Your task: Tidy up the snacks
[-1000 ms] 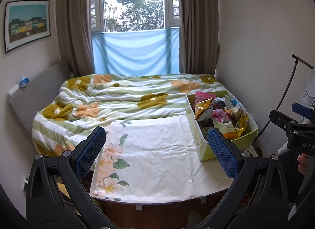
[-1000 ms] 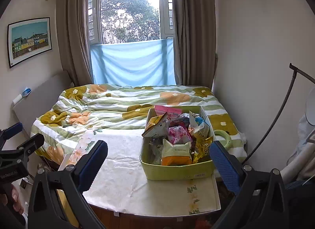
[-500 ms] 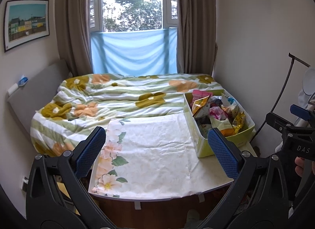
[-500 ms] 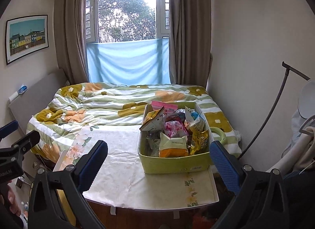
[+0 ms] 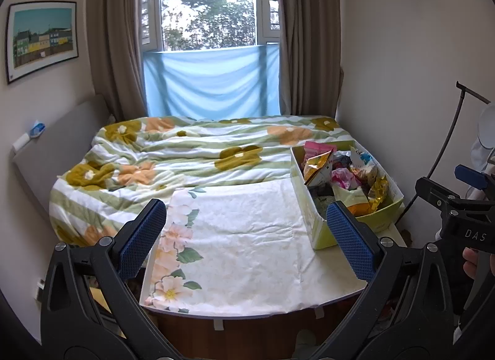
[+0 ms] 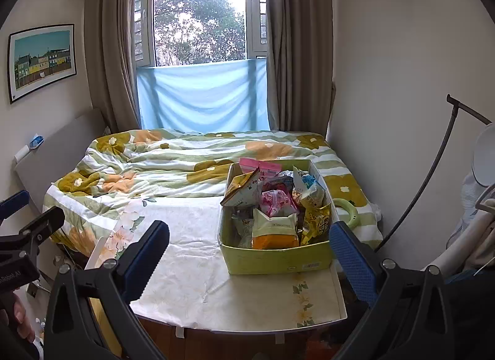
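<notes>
On the small table (image 6: 247, 307) at the foot of the bed, a green box (image 6: 278, 259) is sitting on a white cloth with a flower border (image 5: 235, 242). It is standing at the right end of the table, close to the front right corner, and it is brimming with snack packets (image 6: 275, 205): an orange and pale green pack (image 6: 273, 230) is leaning against the near wall, a pink one (image 6: 275, 202) is lying in the middle, a yellow and white bag (image 6: 244, 189) is poking up at the left, a gold one (image 6: 317, 220) is wedged at the right, and a pink packet (image 6: 252, 165) is standing at the back.

Both grippers are hanging in the air in front of the table, touching nothing. The left gripper (image 5: 246, 237) is facing the bare part of the cloth, its blue-padded fingers (image 5: 140, 237) spread wide with nothing between them; the box (image 5: 318, 223) is showing just behind its right finger. The right gripper (image 6: 249, 254) is pointing at the box, its fingers (image 6: 351, 256) likewise held wide apart and empty.

Beyond the table, a flowered quilt (image 5: 191, 155) is lying rumpled over the bed, and a blue cloth (image 6: 202, 97) is covering the lower part of the window. A framed picture (image 5: 41, 39) is hanging on the left wall. A green ring (image 6: 348, 210) is resting on the quilt just beside the box.
</notes>
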The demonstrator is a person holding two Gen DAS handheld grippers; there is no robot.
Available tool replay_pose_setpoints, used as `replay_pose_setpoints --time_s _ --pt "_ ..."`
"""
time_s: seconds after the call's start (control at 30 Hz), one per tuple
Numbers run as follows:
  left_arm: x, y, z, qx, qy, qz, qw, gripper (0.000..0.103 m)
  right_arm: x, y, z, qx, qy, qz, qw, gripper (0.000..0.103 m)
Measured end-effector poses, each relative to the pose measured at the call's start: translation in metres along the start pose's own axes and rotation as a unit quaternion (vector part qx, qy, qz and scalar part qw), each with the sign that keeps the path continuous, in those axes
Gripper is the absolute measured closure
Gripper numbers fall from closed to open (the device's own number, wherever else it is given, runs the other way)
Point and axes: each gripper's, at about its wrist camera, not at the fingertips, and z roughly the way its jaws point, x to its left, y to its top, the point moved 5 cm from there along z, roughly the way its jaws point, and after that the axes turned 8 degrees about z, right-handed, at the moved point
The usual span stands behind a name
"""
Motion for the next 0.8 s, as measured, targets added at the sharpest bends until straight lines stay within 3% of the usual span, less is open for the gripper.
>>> replay_pose_setpoints --time_s 0.8 --pt "0.0012 -0.0009 0.0029 0.002 -0.001 0.001 1.0 0.0 0.0009 -0.0027 0.0043 0.006 0.003 0.003 1.0 0.0"
